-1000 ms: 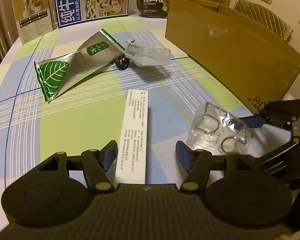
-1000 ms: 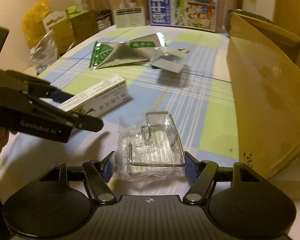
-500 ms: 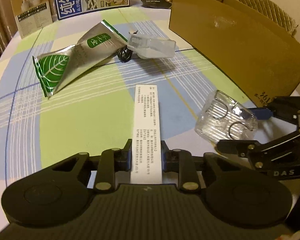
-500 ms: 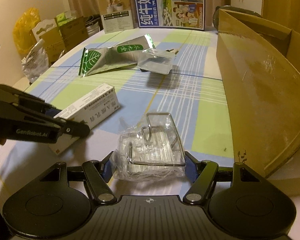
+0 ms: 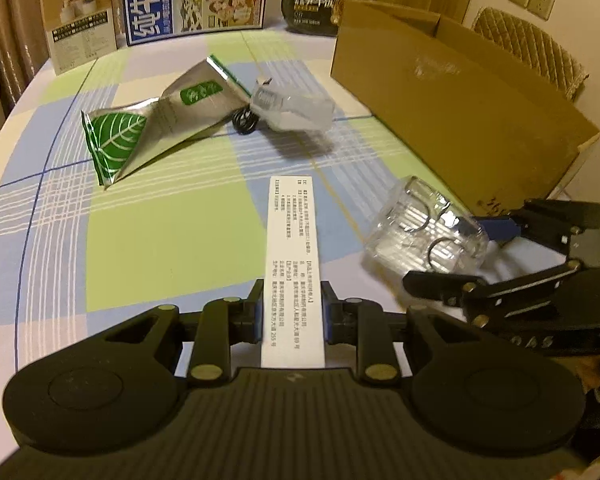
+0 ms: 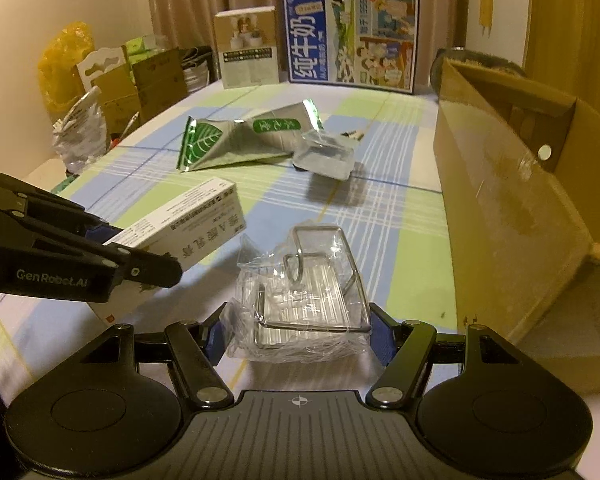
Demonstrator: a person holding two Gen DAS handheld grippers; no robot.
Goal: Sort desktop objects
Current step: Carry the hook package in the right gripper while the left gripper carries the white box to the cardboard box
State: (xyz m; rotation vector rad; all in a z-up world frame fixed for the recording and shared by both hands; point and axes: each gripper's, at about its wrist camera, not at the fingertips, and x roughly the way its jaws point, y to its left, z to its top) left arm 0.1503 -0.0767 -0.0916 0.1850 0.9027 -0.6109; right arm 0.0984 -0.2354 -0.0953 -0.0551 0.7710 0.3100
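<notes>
My left gripper [image 5: 292,316] is shut on a long white printed box [image 5: 292,248] and holds it lifted off the table; the box also shows in the right wrist view [image 6: 188,232]. My right gripper [image 6: 298,334] is shut on a wire rack wrapped in clear plastic [image 6: 304,300], also seen in the left wrist view [image 5: 424,232], and holds it above the checked tablecloth [image 5: 160,240]. A large open cardboard box [image 5: 460,112] stands on the right [image 6: 520,208]. A silver-green foil pouch [image 5: 160,124] and a clear plastic case [image 5: 292,108] lie further back.
A blue milk carton box [image 6: 348,36] and a small beige box [image 6: 248,46] stand at the table's far edge. A dark round container [image 5: 312,8] sits behind the cardboard box. Bags and cartons [image 6: 100,92] crowd the left beyond the table. A black coiled cable [image 5: 244,122] lies by the clear case.
My left gripper closed on the white box and lifted it. My right gripper kept its hold on the wrapped rack and raised it off the cloth.
</notes>
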